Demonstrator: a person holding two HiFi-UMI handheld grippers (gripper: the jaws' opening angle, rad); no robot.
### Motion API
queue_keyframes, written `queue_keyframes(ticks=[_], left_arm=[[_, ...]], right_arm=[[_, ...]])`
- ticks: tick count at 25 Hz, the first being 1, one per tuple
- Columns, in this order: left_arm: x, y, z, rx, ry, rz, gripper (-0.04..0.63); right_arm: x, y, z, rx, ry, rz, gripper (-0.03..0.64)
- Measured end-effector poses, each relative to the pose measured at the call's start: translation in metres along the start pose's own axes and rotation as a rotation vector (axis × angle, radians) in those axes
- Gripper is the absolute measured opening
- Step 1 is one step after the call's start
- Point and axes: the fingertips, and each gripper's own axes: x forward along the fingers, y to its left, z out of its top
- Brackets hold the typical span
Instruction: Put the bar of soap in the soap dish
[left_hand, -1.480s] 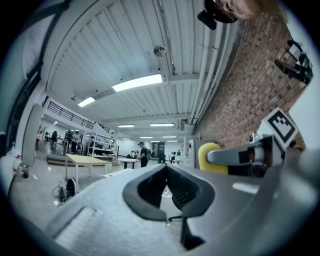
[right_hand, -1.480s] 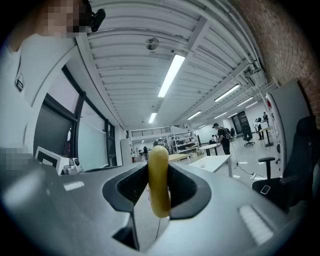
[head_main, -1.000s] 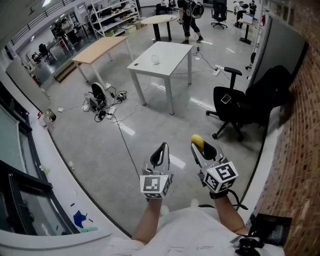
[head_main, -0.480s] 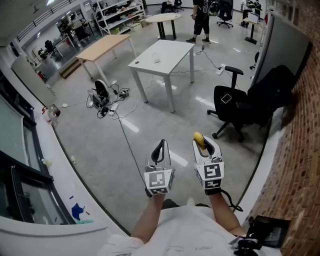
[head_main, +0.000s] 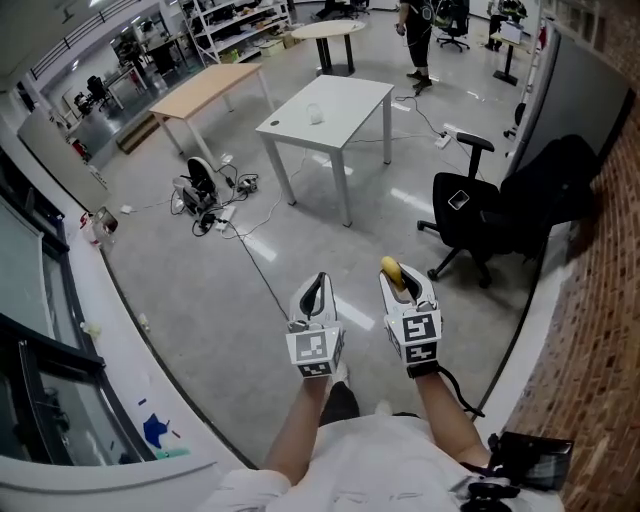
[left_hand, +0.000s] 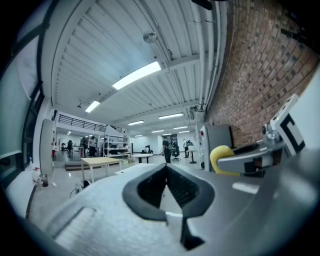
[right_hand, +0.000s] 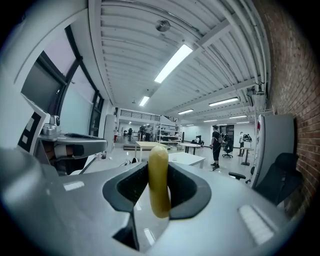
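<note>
Where soap (head_main: 393, 272) hangs, grey floor (head_main: 200, 290), white table (head_main: 345, 100)

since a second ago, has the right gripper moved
Yes. In the head view the right gripper has shifted slightly left, away from the black chair, and rolled upright, with the yellow soap clamped in its jaws.

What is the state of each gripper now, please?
Left gripper: tongs closed, empty.
Right gripper: tongs closed on the yellow bar of soap.
</note>
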Motion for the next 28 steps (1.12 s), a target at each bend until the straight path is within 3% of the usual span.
queue_keyframes(ticks=[5,11,19,28], left_arm=[[0.046,0.033,-0.026,-0.041,0.049,-0.021,0.001],[0.102,0.090,-0.018,-0.052,0.008,-0.055,0.002],[0.137,0.155,-0.028,-0.079,0.002,-0.053,0.001],[0.178,0.175,-0.053,-0.157,0.068,-0.060,0.002]], right_arm=[[0.053,0.002,0.000,-0.002,0.011,0.011,0.123],[0.127,0.011,0.023,0.005,-0.018,0.014,0.123],[0.187,0.039,0.038,0.012,-0.026,0.036,0.123],[0.240,0.032,0.018,0.038,0.027,0.049,0.123]])
